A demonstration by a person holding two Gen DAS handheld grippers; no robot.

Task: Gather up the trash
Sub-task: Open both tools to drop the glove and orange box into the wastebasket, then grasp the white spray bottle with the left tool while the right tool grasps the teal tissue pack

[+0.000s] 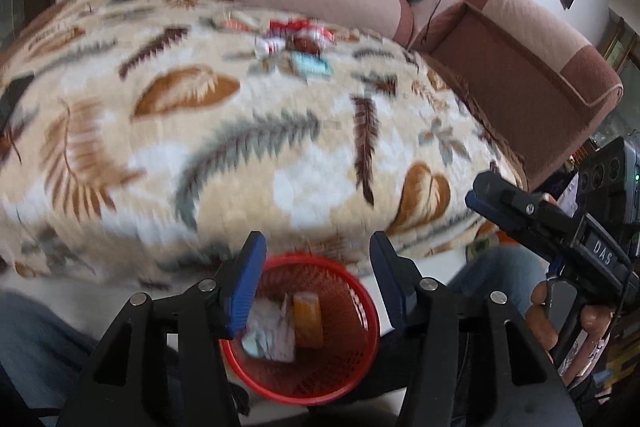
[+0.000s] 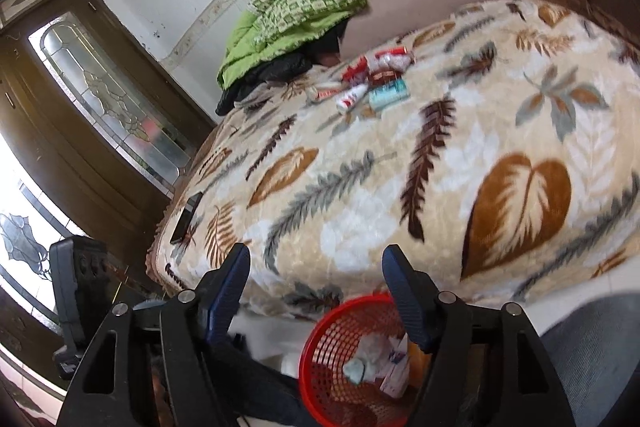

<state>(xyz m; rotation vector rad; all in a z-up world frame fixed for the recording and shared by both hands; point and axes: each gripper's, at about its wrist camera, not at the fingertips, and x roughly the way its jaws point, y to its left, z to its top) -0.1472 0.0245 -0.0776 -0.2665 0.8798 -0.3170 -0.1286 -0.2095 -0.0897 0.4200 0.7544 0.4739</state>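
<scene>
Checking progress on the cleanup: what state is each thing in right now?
Left gripper: open, empty.
Right gripper: open, empty.
Red basket: upright, holding some trash.
Wrappers: lying on blanket, uncollected.
Leaf blanket: spread over couch.

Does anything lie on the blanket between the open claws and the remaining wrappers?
Nothing visible: only bare leaf-print blanket lies between the right claw and the wrapper pile; both claws stand open, empty.

Red mesh baskets: 1
Items in basket: at least 3 (amber piece, white wrapper, pale blue scrap)
Wrappers on blanket: about 6 (blurred, exact count unclear)
Leaf-print blankets: 1
Dark phones: 1
</scene>
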